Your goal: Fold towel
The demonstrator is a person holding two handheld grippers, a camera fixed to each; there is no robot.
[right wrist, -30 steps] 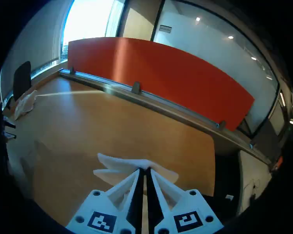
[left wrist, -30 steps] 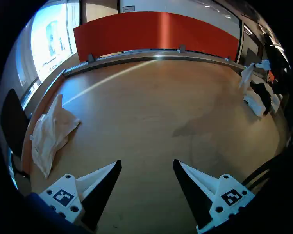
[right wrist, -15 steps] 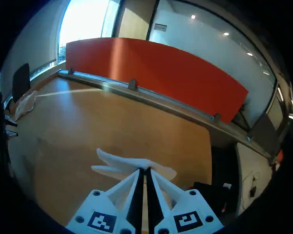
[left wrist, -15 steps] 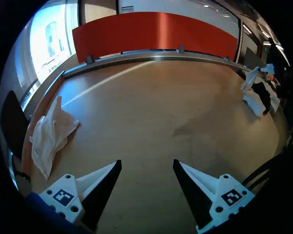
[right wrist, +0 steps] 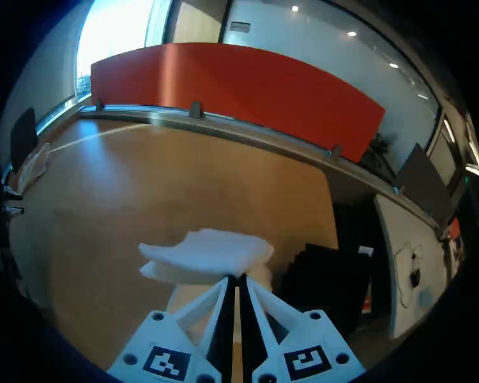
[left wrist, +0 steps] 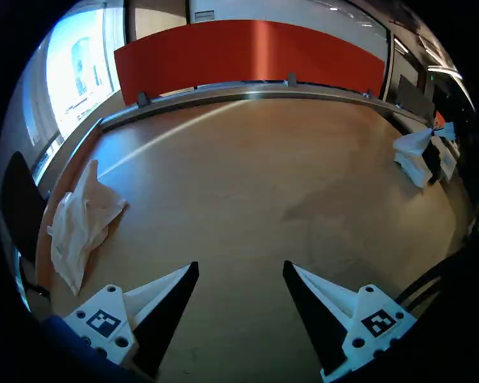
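My right gripper [right wrist: 237, 279] is shut on a folded white towel [right wrist: 204, 253], held flat above the table's right end. Just under it lies a pale stack of folded towels [right wrist: 191, 299], partly hidden by the fingers. In the left gripper view that same held towel [left wrist: 413, 142] hangs far off at the right, right over the stack [left wrist: 418, 171]. My left gripper [left wrist: 239, 268] stands open low over the wooden table [left wrist: 252, 179] with nothing between its fingers. A crumpled heap of white towels [left wrist: 80, 220] lies at the table's left edge, also seen as the heap [right wrist: 34, 166].
An orange divider [left wrist: 252, 48] with a metal rail runs along the table's far edge. A dark chair [left wrist: 19, 198] stands beside the crumpled heap. Past the table's right end are a dark gap and a white desk [right wrist: 412, 268].
My right gripper has carried the folded towel rightward and down toward the stack at the table's end. The left gripper has stayed open and nearly still.
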